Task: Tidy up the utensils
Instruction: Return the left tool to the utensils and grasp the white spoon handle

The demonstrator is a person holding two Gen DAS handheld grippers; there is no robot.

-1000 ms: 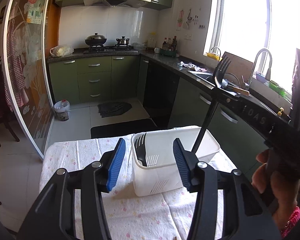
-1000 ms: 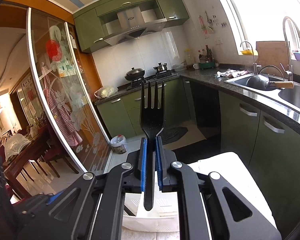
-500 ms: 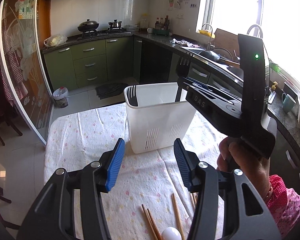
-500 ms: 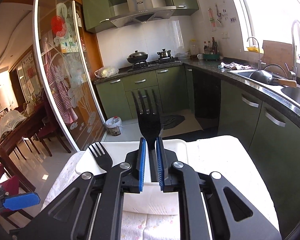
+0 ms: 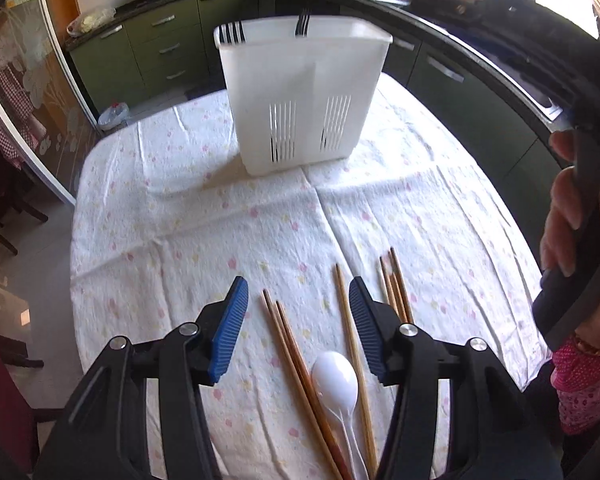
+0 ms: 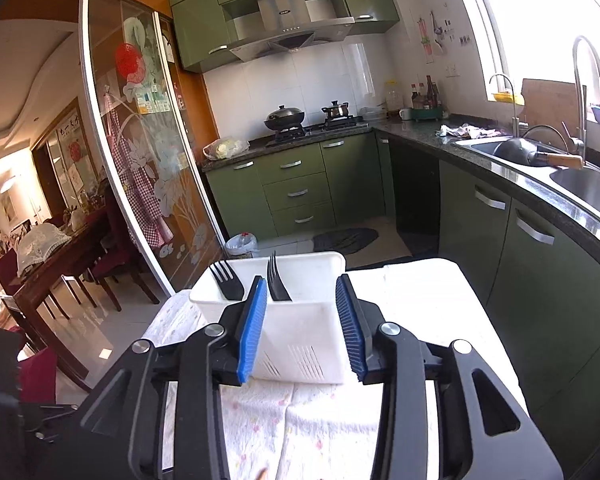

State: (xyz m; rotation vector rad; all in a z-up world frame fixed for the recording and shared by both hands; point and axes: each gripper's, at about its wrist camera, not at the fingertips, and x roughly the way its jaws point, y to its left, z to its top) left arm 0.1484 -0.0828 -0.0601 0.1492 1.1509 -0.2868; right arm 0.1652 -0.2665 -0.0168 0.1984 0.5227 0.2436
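Note:
A white slotted utensil holder (image 5: 300, 96) stands at the far middle of the table; it also shows in the right wrist view (image 6: 284, 320). Two black forks stand in it, tines up: one at the left (image 6: 226, 280) and one nearer the middle (image 6: 277, 282). My left gripper (image 5: 298, 316) is open and empty, low over several wooden chopsticks (image 5: 292, 344) and a white plastic spoon (image 5: 336, 378) at the near edge. My right gripper (image 6: 302, 320) is open and empty, just above and in front of the holder.
The table carries a white flowered cloth (image 5: 220, 220). Green kitchen cabinets (image 6: 296, 188) and a counter with a sink (image 6: 580, 184) run behind and to the right. A glass sliding door (image 6: 140, 168) stands to the left. The hand on the right gripper shows in the left wrist view (image 5: 572, 232).
My right gripper has opened and let go of the black fork, which now stands in the holder. My left gripper has pulled back and tilted down over the chopsticks and spoon.

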